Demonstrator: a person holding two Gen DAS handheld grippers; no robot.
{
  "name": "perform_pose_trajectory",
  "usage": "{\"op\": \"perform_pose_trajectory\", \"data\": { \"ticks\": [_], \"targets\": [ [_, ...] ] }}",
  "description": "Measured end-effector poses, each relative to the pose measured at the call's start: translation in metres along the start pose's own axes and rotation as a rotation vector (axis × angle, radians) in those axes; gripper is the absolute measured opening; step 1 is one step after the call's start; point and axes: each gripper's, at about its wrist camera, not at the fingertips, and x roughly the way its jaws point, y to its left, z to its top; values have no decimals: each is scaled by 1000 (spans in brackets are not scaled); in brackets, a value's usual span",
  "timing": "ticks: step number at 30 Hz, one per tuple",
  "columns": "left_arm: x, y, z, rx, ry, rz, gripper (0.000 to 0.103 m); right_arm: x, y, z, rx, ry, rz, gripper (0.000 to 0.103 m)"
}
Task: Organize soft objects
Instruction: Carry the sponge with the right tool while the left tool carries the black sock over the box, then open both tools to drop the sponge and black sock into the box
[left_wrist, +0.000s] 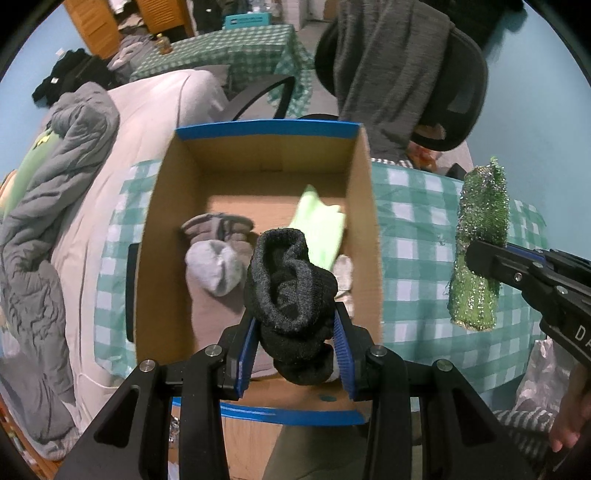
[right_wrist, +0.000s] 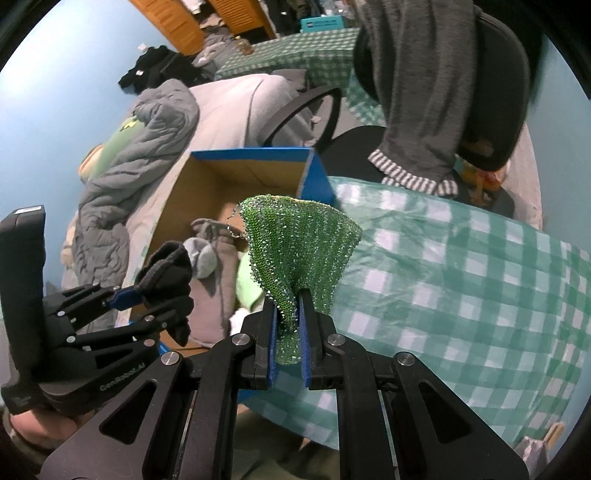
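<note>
While box (left_wrist: 258, 177) held 3 soft items, L gripper (left_wrist: 295, 332) pinched 1 black sock (left_wrist: 291, 288) above it, cuff up; R gripper (right_wrist: 288, 325) clamped 1 green scrubber (right_wrist: 299, 240), long axis upright.

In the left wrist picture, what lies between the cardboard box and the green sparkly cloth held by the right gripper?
Only bare checkered tablecloth lies between the cardboard box and the green sparkly cloth in the right gripper; the left wrist view shows it.
</note>
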Motion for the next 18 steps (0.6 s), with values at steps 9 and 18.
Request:
{"op": "perform_pose_trajectory", "data": {
  "ticks": [9, 18],
  "targets": [
    [5, 29, 0, -43, 4, 25, 38, 23, 30, 7, -45, 32, 28, 10],
    [14, 47, 0, -66, 18, 37, 39, 43, 50, 11, -58, 64, 42, 10]
  ]
}}
